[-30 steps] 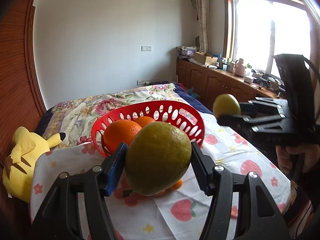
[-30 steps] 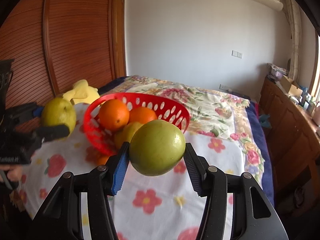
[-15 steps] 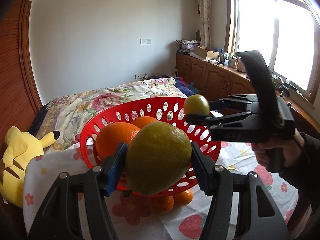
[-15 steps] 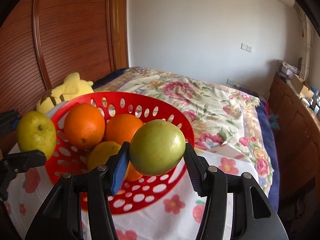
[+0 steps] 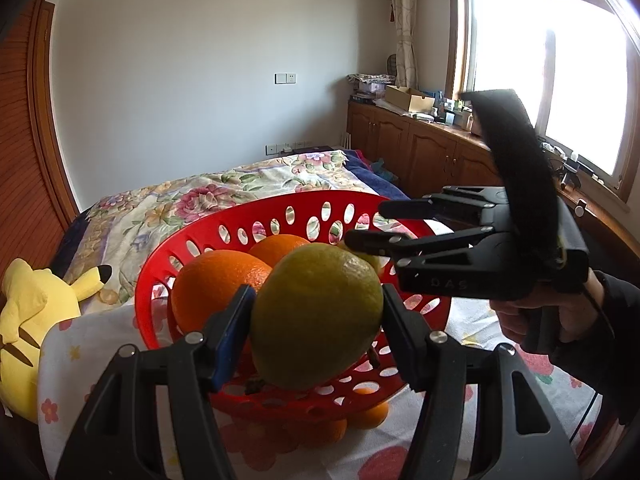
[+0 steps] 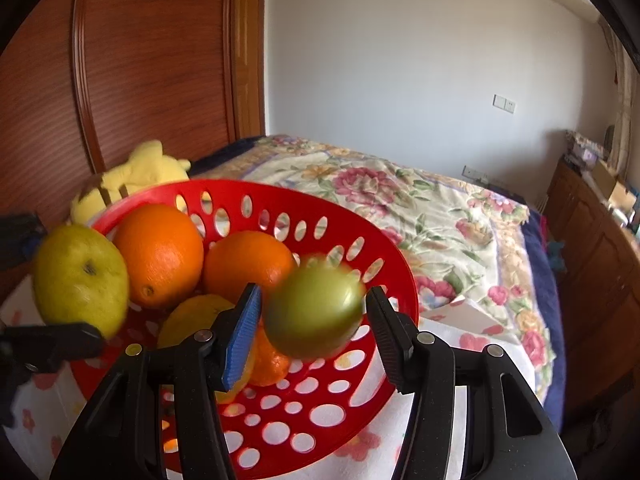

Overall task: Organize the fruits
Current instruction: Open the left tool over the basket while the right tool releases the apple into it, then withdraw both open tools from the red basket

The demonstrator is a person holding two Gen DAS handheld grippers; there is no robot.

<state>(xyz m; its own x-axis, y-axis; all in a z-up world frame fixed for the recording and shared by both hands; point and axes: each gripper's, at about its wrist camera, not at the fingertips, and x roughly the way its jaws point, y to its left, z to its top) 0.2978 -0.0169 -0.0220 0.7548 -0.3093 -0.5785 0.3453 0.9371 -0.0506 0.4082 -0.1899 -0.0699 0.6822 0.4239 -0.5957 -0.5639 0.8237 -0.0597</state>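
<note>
A red perforated basket [image 5: 188, 264] [image 6: 380, 256] holds two oranges [image 5: 212, 280] [image 6: 160, 252] and a yellow fruit [image 6: 192, 316]. My left gripper [image 5: 316, 320] is shut on a yellow-green fruit [image 5: 316, 316] just in front of the basket; it also shows in the right wrist view [image 6: 80, 276]. My right gripper [image 6: 312, 312] stands open over the basket, and a green fruit [image 6: 316, 312] is blurred between its jaws, apart from both pads. In the left wrist view the right gripper [image 5: 368, 224] is over the basket's right side.
The basket stands on a flowered cloth [image 5: 472, 312] on a bed with a floral quilt [image 6: 420, 200]. Small oranges [image 5: 372, 412] lie under the basket's front. A yellow plush toy [image 5: 28, 312] lies at the left. Wooden cabinets [image 5: 420, 152] line the right wall.
My right gripper moved over the basket and opened; the green fruit has left its pads and blurs. My left gripper moved closer to the basket with its fruit.
</note>
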